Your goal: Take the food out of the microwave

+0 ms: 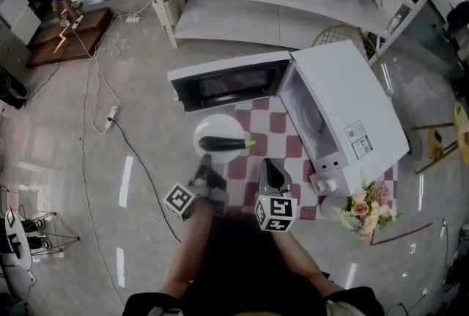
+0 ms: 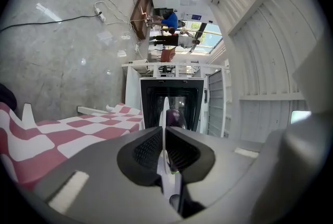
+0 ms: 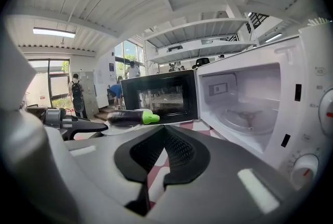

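L gripper (image 1: 204,162) clamped on near rim of white plate (image 1: 214,125) w/ eggplant (image 1: 222,144), frame centre, at checked cloth's (image 1: 277,133) left edge, outside open microwave (image 1: 352,105); R gripper (image 1: 270,165) closed, empty.

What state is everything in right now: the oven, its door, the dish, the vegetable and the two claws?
Microwave: empty inside, only its turntable there.
Door: swung wide open.
Plate: outside the microwave, clamped at its rim.
Eggplant: lying on the plate.
Left gripper: shut on the plate's rim.
Right gripper: shut, holding nothing.
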### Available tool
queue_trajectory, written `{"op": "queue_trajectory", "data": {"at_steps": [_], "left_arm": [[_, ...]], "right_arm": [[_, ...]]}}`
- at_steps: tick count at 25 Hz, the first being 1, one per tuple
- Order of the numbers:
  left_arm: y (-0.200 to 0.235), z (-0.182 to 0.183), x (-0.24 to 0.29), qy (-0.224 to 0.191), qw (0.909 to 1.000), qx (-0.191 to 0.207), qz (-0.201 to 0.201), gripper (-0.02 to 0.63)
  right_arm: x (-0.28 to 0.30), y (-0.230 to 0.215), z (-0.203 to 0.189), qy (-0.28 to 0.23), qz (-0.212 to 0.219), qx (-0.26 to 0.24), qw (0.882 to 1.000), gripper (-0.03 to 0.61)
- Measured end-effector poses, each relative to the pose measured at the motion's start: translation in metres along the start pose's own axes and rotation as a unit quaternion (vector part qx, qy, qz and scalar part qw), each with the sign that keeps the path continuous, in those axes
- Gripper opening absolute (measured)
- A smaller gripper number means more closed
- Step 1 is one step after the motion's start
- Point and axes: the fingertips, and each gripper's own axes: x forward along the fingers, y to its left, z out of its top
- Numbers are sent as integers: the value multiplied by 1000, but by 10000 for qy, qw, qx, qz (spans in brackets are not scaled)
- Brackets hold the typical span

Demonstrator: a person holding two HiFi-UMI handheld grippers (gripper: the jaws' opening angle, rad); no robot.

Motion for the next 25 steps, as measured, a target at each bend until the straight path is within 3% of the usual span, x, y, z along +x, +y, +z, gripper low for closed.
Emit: {"op": "queue_trajectory", "data": {"at_steps": [12,17,25], "left_arm": [[0,-5,3,55,10000,-51,8,25],[6,-2,2,76,9999,113,95,25],[-1,-3,4,61,10000,-14,30,25]], "right_arm": [[-2,-2,-1,-6,-48,-2,10000,-2],[-1,-3,-2,6,-53,-4,10000,-1],[0,-4,0,2,-85,8,10000,0]]}}
